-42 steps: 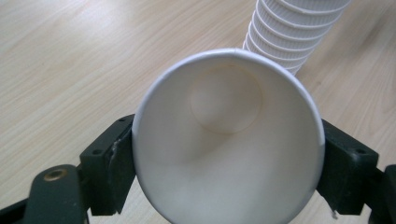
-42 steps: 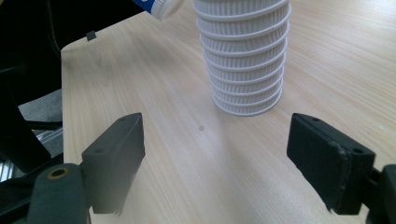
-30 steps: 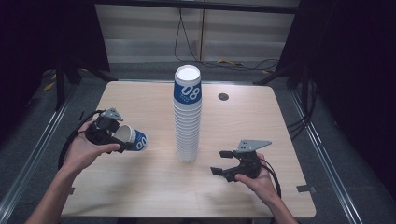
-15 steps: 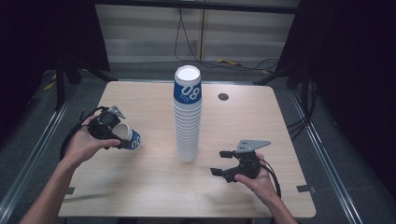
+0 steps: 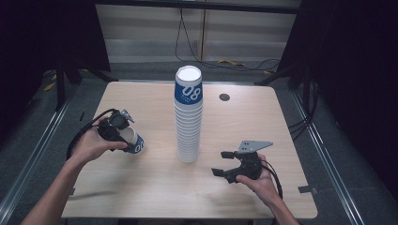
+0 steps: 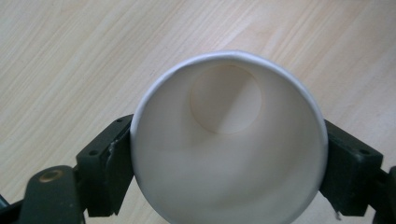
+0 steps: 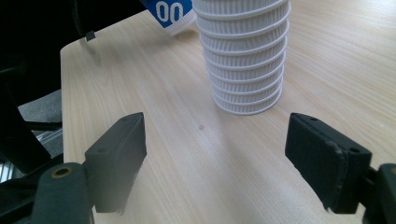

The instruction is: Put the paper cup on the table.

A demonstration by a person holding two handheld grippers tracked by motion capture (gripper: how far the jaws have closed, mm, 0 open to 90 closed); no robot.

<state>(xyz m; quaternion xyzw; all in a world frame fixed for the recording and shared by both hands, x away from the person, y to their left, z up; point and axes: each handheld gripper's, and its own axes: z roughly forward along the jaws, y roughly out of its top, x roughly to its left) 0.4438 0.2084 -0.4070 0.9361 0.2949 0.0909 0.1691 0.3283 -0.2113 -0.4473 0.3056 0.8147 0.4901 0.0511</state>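
Table: pale wood top point(image 5: 141, 98), and right in the middle of it stands the big feature.
Cup stack: tall tower of white paper cups point(image 5: 188, 117), upside down, the top one carrying a blue band with white figures; it rises between the two hands and blocks the straight line from one to the other.
Left gripper: over on the left side, left gripper point(image 5: 123, 136) is clamped on a single cup point(image 5: 136, 143), one jaw pressed to each side just below the rim.
Single cup: lying tilted, blue-banded base pointing toward the stack, low over the table; whether it touches the wood I cannot tell. From the left gripper view we look straight into its white mouth point(image 6: 229, 140), round bottom visible inside, bare wood behind.
Right gripper: right gripper point(image 5: 224, 163) sits near the front right of the table, jaws spread wide, nothing between them, pointing left toward the stack's foot.
Right gripper view: ribbed rims of the stack point(image 7: 245, 51) dead ahead, clear wood in front of them, the held cup's blue band point(image 7: 170, 14) peeking in beyond at upper left.
Small dark disc: round spot point(image 5: 224, 97) on the far side of the table, well apart from everything.
Cables: black leads trail from both grippers, the left one looping wide.
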